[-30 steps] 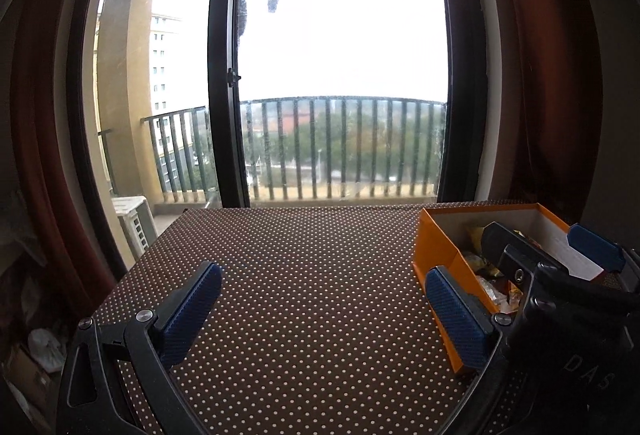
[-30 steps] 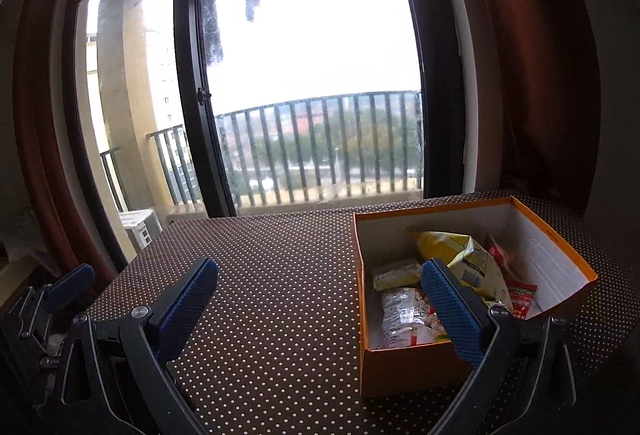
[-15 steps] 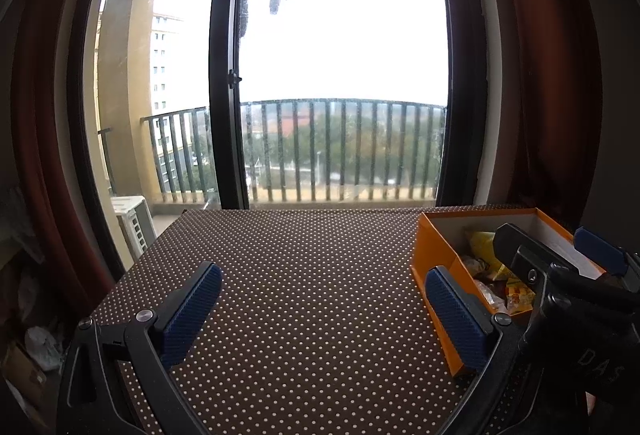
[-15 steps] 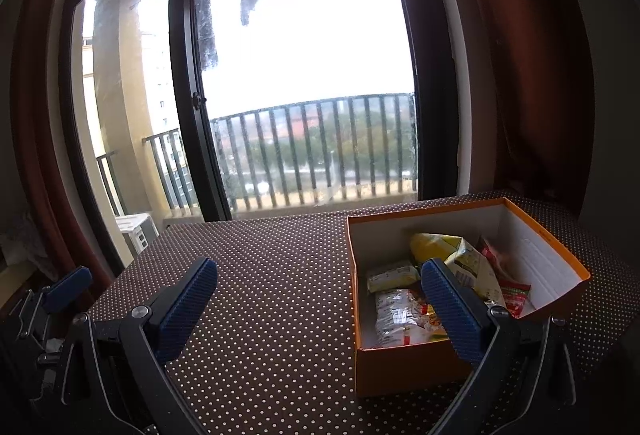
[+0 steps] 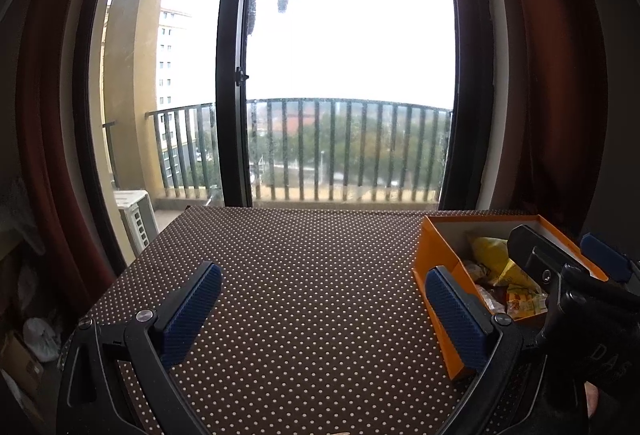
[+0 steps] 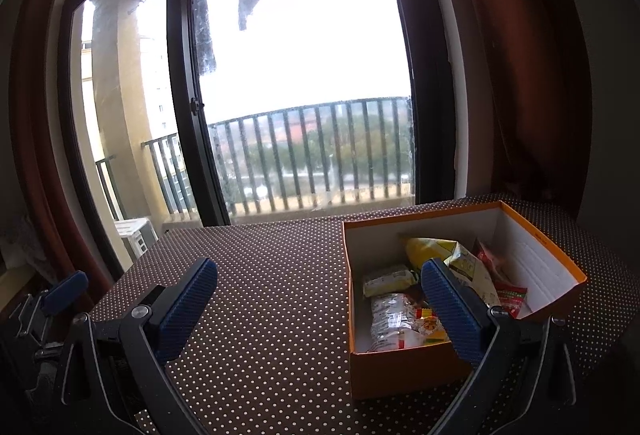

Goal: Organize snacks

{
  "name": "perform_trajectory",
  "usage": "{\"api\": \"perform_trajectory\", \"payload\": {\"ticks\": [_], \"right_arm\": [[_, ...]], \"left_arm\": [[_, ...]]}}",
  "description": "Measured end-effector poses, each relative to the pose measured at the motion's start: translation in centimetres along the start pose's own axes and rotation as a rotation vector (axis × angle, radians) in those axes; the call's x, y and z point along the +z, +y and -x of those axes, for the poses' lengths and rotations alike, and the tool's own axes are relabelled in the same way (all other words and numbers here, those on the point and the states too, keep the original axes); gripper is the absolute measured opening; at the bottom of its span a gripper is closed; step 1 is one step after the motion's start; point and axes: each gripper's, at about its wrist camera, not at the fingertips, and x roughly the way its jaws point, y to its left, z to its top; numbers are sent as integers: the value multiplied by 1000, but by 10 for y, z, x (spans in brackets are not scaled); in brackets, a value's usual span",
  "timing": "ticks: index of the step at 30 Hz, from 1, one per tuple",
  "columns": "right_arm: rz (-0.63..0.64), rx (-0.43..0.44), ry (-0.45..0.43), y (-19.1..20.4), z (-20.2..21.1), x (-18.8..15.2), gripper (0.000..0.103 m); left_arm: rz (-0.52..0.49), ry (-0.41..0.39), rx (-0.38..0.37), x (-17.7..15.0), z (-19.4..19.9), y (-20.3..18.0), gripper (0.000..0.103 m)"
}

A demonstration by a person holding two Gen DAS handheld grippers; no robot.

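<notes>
An orange cardboard box [image 6: 404, 371] [image 5: 434, 263] stands on the right of the table with snack packets inside: a yellow bag [image 6: 434, 249] [image 5: 496, 259], a pale packet [image 6: 386, 279], a clear wrapped pack [image 6: 390, 319] and a red packet [image 6: 510, 297]. My left gripper [image 5: 322, 319] is open over bare tablecloth, left of the box, holding nothing. My right gripper [image 6: 318, 315] is open too, its right finger [image 6: 450, 311] in front of the box's near wall. The right gripper's body [image 5: 576, 299] hides part of the box in the left wrist view.
The table wears a brown cloth with white dots [image 5: 300, 275] [image 6: 272, 275]. Behind it are a glass balcony door [image 5: 236, 75], a railing and dark red curtains [image 5: 560, 75] on both sides. A white unit [image 5: 134, 215] sits outside at the left.
Both views have tilted slightly upward and pulled back; the box sits a little lower and nearer in frame. Both grippers stay open and empty.
</notes>
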Motion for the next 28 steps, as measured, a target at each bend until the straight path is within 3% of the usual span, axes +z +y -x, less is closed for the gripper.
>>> {"api": "perform_trajectory", "payload": {"ticks": [28], "right_arm": [[-36, -20, 31, -8, -13, 0, 103]], "left_arm": [[-3, 20, -9, 3, -14, -6, 102]]}}
